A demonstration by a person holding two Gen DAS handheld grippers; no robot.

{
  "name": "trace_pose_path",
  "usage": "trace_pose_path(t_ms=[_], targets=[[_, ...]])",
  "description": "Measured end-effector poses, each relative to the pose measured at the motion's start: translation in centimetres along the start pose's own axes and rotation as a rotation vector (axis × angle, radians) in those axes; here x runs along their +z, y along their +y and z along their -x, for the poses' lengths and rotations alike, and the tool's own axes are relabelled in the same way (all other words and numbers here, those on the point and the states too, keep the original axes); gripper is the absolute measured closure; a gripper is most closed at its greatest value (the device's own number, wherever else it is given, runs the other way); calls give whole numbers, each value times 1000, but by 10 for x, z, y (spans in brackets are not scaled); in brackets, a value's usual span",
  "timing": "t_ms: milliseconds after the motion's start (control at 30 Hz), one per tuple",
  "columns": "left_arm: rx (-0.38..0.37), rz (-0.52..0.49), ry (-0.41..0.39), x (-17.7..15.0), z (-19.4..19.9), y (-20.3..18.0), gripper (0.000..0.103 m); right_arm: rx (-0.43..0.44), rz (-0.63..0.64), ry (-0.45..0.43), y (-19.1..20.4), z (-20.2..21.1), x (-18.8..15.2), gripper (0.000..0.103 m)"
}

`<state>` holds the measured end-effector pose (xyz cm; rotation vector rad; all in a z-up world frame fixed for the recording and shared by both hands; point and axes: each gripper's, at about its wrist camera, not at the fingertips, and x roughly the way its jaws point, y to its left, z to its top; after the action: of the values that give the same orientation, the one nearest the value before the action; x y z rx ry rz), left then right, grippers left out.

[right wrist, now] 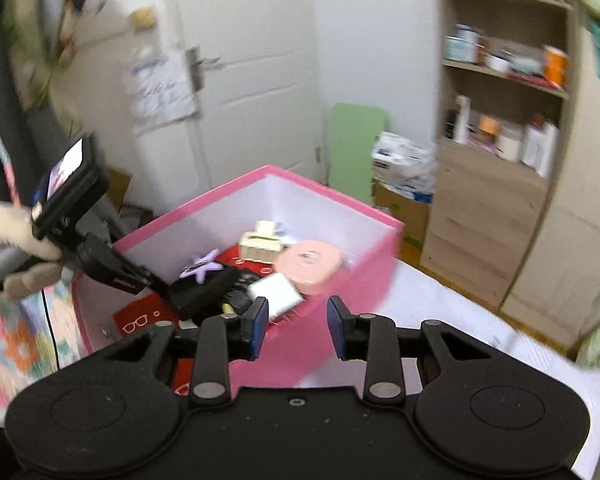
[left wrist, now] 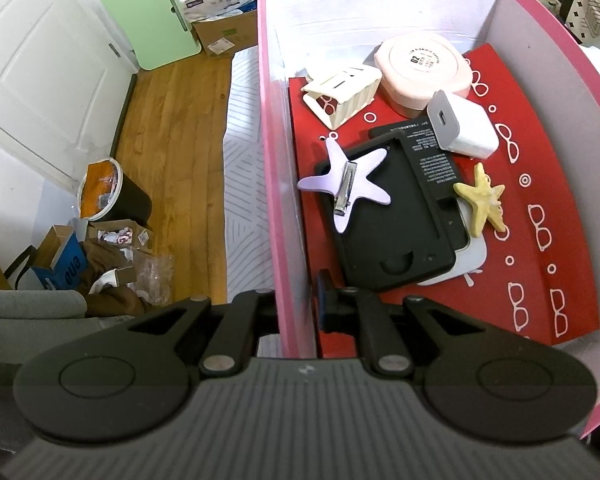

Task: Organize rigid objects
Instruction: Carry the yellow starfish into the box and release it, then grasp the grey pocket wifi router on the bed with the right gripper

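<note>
Inside, two starfish clips [left wrist: 345, 184], one charger [left wrist: 462, 126]

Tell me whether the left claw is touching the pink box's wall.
Touching. The left wrist view shows the left claw shut on the pink box wall, one finger outside, the other inside against it.

A green folding board [left wrist: 152, 14] leans by the white door [left wrist: 32, 64]; a wooden shelf [right wrist: 500, 120] holds bottles.
</note>
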<state>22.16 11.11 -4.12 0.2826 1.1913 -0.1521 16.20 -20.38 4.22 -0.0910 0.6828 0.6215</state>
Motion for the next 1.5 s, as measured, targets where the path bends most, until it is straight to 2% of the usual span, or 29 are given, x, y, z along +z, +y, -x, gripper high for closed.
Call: trace_pose_path(t_ms=[167,367,500,567,667,767,833,900,1100,1233,1400,1500], targets=[[-1,7,-3,-1,0,1,94,-101,-128,-17,-45,22,-34,63],[-4,10,-3,-1,0,1,94,-230,-247,4,-88,20,-83,53],[-10,27,-8,-2,0,3,94,-255,-307,17,-106,8,-107,35],[-11,30,-13,-2,0,3,94,-262,-338,21,-110,-3,-116,33],[-10,27,-14,-2,0,3,94,-233,-382,37,-115,-19,-125,23],[-10,23,-15,-3,1,3,94,-225,-387,51,-114,-31,-127,17],[-12,23,-18,-3,1,3,94,-242,-388,46,-118,-39,-127,7],[-13,21,-20,-4,2,3,94,-257,-402,21,-125,-45,-125,5],[-13,16,-27,-4,3,3,94,-291,-435,22,-155,-63,-106,3],[-15,12,-29,-4,3,3,94,-310,-388,75,-158,-82,-91,0],[-15,10,-31,-5,3,4,94,-375,-271,72,-147,-102,-84,0],[-18,11,-35,-5,3,4,94,-358,-268,69,-150,-98,-84,1]])
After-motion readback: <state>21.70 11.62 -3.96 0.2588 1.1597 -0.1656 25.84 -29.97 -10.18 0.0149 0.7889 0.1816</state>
